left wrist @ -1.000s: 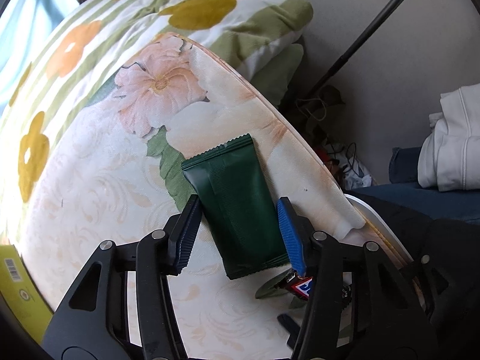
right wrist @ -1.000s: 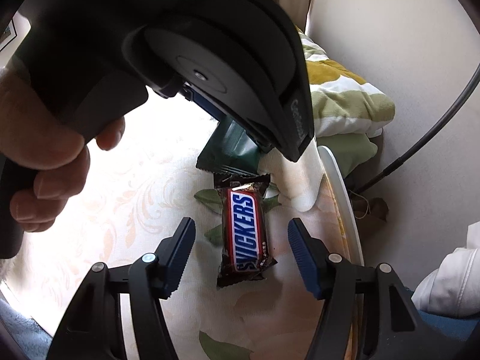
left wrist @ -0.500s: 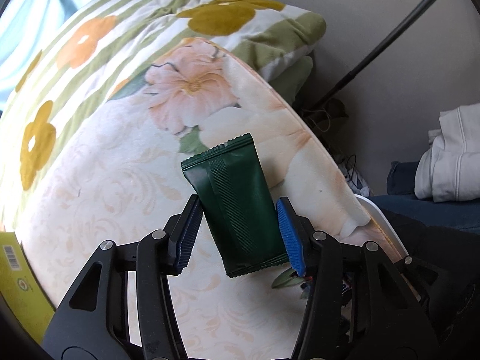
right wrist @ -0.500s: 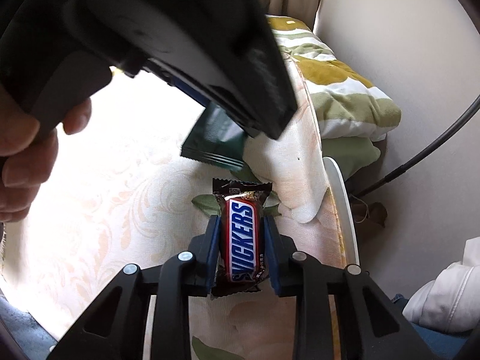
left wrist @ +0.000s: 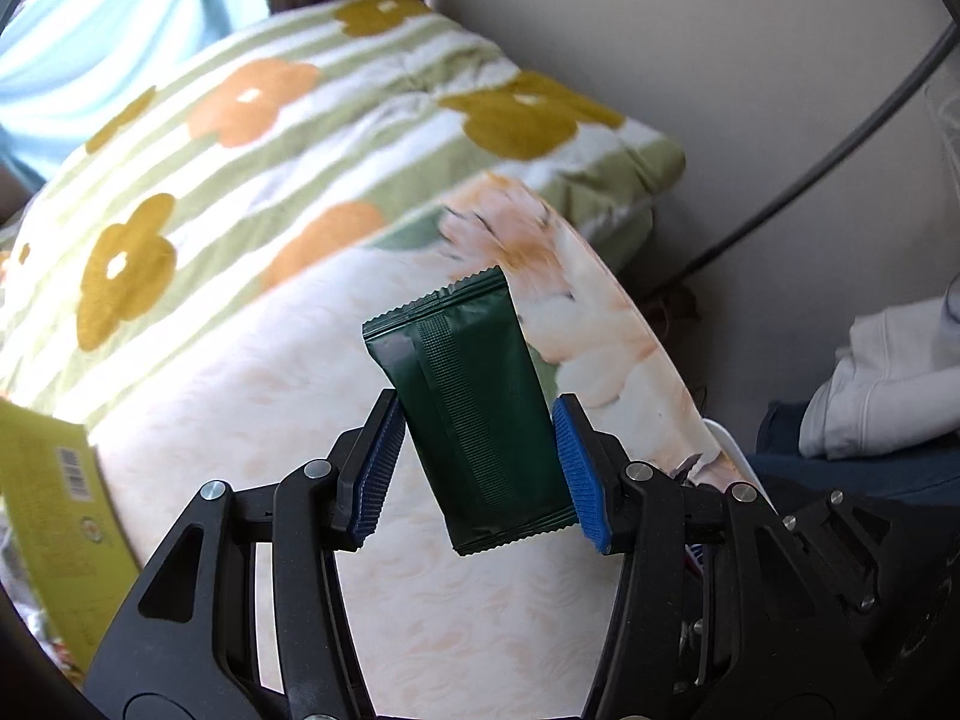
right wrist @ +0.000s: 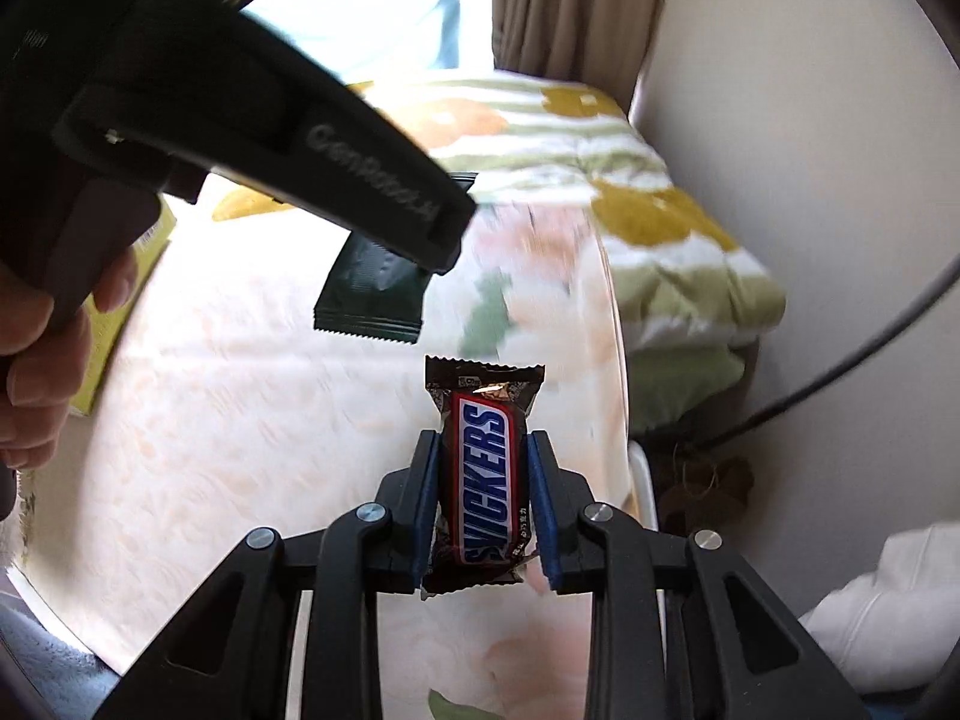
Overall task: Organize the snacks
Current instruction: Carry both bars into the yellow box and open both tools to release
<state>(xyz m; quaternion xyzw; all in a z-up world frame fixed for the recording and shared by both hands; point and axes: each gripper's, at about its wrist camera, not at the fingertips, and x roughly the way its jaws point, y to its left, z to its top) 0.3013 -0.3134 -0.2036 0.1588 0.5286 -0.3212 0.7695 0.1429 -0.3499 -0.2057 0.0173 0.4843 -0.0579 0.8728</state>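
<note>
Left gripper [left wrist: 477,471] is clamping the green packet [left wrist: 474,420] between its blue pads [left wrist: 573,474], the packet standing tilted, serrated top edge leaning away from the camera and raised clear of the surface. Right gripper [right wrist: 485,510] is clamping the Snickers bar [right wrist: 485,468] at its sides, logo reading lengthwise, top crimp sticking out past the fingertips. In the right wrist view the left gripper's black body [right wrist: 270,138] is crossing the upper left, with the person's hand [right wrist: 36,360] wrapping its handle and the green packet's lower edge [right wrist: 372,300] hanging below it, near the Snickers bar but apart from it. Surface below both: a round table [left wrist: 240,420] wearing a cream cloth with a faint scroll pattern and large peach flowers with green leaves toward the far rim [left wrist: 540,252]; strong daylight is washing out the middle of the cloth. A white rim [right wrist: 645,480] is showing at the table's right edge. A yellow-green box [left wrist: 54,510] with a barcode is sitting at the left edge of the table. Behind the table a folded quilt [left wrist: 300,120], green-and-white striped with orange and mustard flowers, is lying against a beige wall [left wrist: 720,30]. A window with pale blue light [left wrist: 90,30] and a brown curtain [right wrist: 564,6] are filling the far corner. A dark cable [left wrist: 840,120] is running diagonally down the wall. White clothing [left wrist: 888,396] is lying heaped on something dark blue at far right.
</note>
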